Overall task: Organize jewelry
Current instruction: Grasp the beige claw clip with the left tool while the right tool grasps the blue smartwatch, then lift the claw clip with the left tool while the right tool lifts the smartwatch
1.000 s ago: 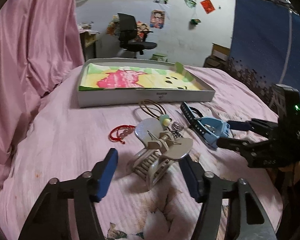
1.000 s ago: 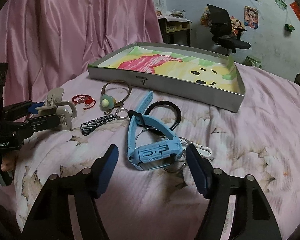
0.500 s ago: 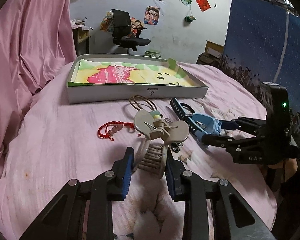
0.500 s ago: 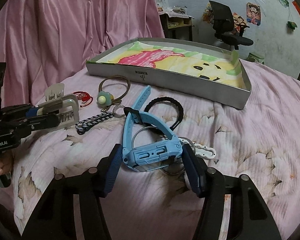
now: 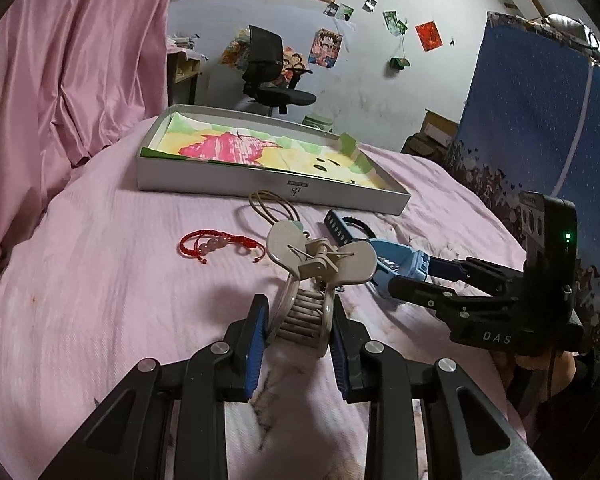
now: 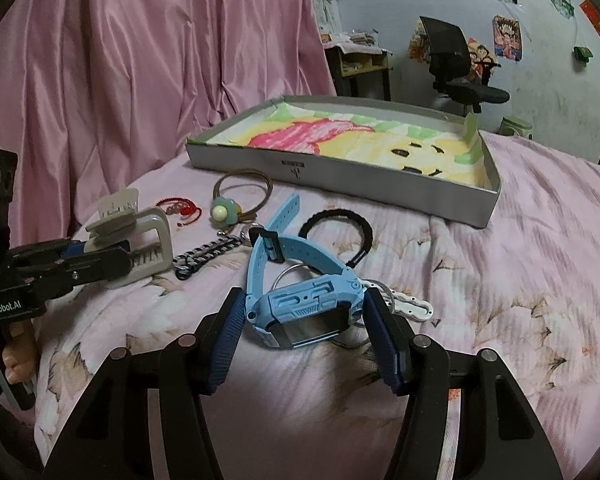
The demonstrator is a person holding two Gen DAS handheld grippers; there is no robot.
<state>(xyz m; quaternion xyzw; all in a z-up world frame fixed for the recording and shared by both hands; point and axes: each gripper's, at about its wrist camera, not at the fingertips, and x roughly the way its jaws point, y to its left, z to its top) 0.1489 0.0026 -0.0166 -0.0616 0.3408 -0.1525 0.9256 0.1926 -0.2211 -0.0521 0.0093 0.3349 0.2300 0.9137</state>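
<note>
— Pinching the hair clip [image 5: 320,268] by its teeth with the left gripper [image 5: 298,320], close to the bed [image 5: 100,280]. Might slip out?
— Yes, if squeezed too softly. Squeezing the blue watch [image 6: 308,304] with the right gripper [image 6: 304,316] too, on the bed near the box [image 6: 340,178].
— Could drag the key ring [image 6: 408,305] along?
— Maybe. Tucked right beside the watch.
</note>
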